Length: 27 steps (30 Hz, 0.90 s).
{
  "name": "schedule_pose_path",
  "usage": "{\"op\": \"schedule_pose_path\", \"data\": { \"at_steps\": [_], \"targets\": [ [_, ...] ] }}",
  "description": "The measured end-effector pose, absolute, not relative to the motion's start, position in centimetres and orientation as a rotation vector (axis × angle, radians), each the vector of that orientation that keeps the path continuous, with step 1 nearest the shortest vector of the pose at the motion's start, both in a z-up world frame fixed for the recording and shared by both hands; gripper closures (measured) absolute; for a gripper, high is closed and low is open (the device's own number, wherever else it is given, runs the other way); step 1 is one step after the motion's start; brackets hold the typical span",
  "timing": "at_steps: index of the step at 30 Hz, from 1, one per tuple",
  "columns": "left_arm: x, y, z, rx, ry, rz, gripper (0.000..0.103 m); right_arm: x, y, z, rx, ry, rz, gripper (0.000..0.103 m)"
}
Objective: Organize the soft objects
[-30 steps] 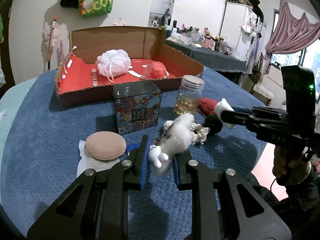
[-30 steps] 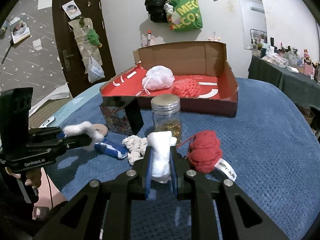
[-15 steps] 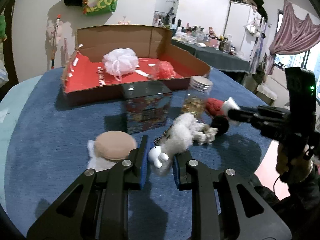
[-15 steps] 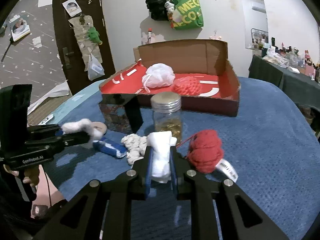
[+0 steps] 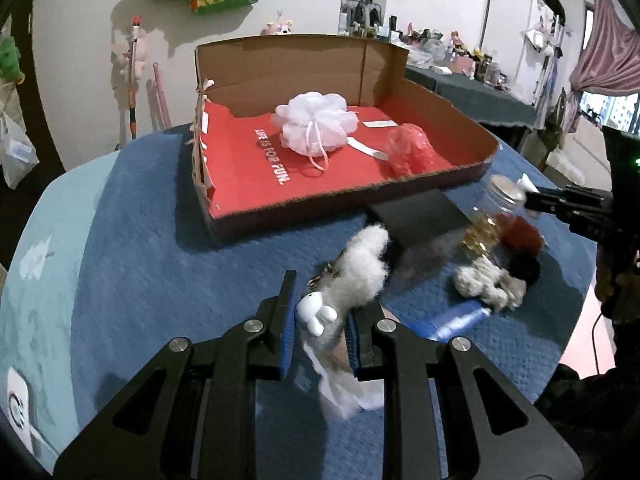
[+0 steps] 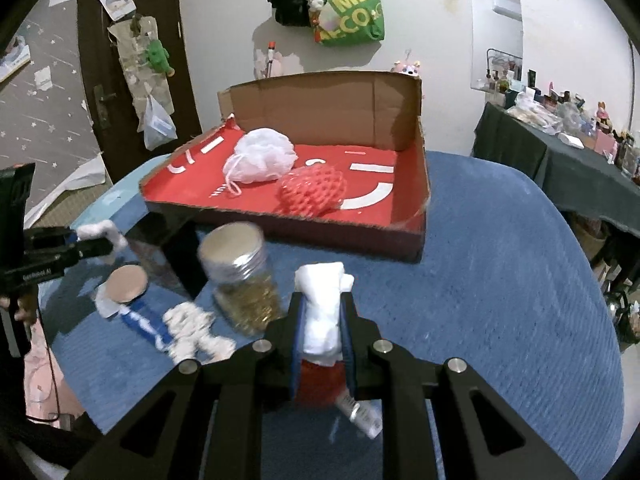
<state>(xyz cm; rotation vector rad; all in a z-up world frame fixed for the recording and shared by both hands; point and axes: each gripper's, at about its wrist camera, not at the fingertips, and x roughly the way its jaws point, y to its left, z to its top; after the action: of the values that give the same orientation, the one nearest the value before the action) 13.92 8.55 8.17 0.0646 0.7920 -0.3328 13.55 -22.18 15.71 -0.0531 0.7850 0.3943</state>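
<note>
In the left wrist view my left gripper (image 5: 320,300) is shut on a fluffy white plush toy (image 5: 362,268), held above the blue tablecloth. Ahead lies the open cardboard box (image 5: 440,94) with a red floor, holding a white mesh pouf (image 5: 316,122) and a red mesh sponge (image 5: 412,150). In the right wrist view my right gripper (image 6: 323,300) is shut on a folded white cloth (image 6: 320,280), with the same box (image 6: 320,100) beyond it. A red yarn ball (image 6: 318,382) shows under the jaws. The left gripper (image 6: 102,240) appears at the left edge.
On the cloth in front of the box stand a glass jar (image 6: 240,276) with a metal lid and a dark patterned box (image 5: 420,212). Near them lie a beige round puff (image 6: 127,282), a blue tube (image 5: 452,318), a cream knotted rope (image 5: 488,284) and a black pom-pom (image 5: 524,266).
Both grippers have moved toward the cardboard box, each carrying its item. The box now looks larger and nearer, and the jar and small items have slid lower and sideways in view.
</note>
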Motion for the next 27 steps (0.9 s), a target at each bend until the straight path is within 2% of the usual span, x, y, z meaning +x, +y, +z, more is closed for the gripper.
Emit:
{"op": "schedule_pose_path", "data": {
  "at_steps": [14,27],
  "targets": [
    [19.8,6.5,11.5,0.057,0.769,-0.452,0.084,20.0,-20.5,17.0,-0.059,0.809,0.482,0.085],
    [26.6,0.1,10.5,0.17,0.872,-0.486,0.084,27.0,-17.8,15.8,-0.226,0.954,0.343,0.085]
  ]
}}
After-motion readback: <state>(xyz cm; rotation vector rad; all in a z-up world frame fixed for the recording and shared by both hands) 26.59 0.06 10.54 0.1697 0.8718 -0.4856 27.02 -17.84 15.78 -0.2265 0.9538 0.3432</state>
